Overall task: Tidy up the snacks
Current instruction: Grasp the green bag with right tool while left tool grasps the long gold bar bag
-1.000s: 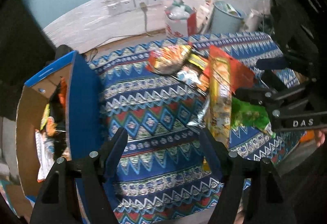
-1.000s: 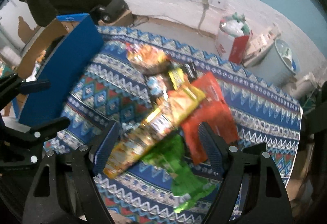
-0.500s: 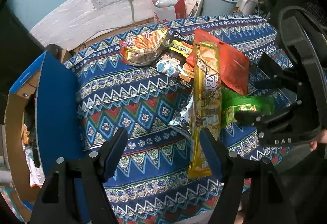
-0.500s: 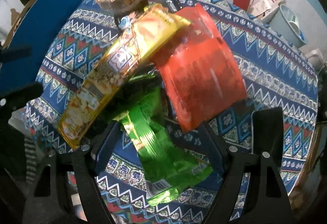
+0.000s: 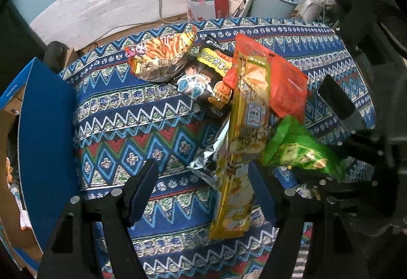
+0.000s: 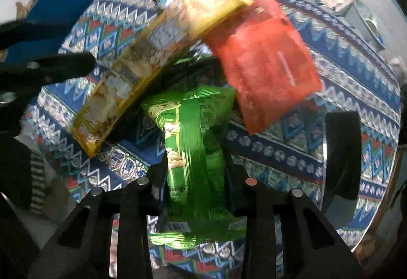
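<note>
Right gripper [image 6: 195, 172]: jaws pinched in on the crinkly green foil snack bag [image 6: 193, 151], which runs straight up the middle of the wrist view between the two black fingers.
Green bag: held lengthwise, near end bunched low by the gripper body, far end just short of the flat red foil packet [image 6: 264, 62]; in the left wrist view the same bag [image 5: 295, 149] juts out of the black rig at the right.
Left gripper [image 5: 203, 177]: jaws spread wide, nothing between them, hovering over the blue zigzag-patterned cloth [image 5: 122, 131].
Long yellow snack packet [image 5: 244, 141]: lying along the cloth, its lower part right beside the left gripper's right finger [image 5: 264, 192], top end overlapping the red packet.
Further back: an orange bag of stick snacks [image 5: 162, 55] and a black cartoon-print packet [image 5: 203, 75], touching each other.
Blue cardboard box [image 5: 45, 121]: standing open at the cloth's left edge, well apart from the green bag.
</note>
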The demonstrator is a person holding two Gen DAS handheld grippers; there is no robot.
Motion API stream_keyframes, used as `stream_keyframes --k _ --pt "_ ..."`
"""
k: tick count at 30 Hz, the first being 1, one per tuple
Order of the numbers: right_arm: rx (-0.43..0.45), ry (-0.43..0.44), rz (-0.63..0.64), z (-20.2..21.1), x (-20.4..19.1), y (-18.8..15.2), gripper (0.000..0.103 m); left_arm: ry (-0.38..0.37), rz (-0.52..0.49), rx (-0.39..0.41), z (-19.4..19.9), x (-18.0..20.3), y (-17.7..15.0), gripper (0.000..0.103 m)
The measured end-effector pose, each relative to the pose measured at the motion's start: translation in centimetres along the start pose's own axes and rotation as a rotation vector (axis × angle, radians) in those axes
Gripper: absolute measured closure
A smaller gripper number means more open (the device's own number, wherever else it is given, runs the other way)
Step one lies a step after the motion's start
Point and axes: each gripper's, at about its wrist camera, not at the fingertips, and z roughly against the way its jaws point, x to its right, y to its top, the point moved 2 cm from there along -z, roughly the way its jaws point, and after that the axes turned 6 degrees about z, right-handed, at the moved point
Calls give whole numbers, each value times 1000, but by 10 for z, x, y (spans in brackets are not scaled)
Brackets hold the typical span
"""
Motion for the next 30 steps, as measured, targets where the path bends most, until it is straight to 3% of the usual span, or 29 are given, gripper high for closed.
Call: stream_keyframes --k 12,22,23,25,26,27,30 --pt "132 -44 -229 52 63 -5 70 -2 -35 -40 -22 37 0 24" --pt "156 -38 -282 45 73 3 70 68 -71 -91 -57 47 -4 24" --pt "157 -39 -284 44 74 4 70 67 -74 -88 -58 47 -3 27" --pt "160 -37 -288 43 76 6 70 78 -86 -81 -59 47 -2 52" --pt "164 -37 -291 44 77 7 70 73 -90 -80 -59 47 -1 56" --pt "166 -37 -290 45 76 7 70 63 -90 -73 -57 47 0 67" --pt "172 -36 -285 47 76 10 70 45 -90 -44 -49 47 -1 71"
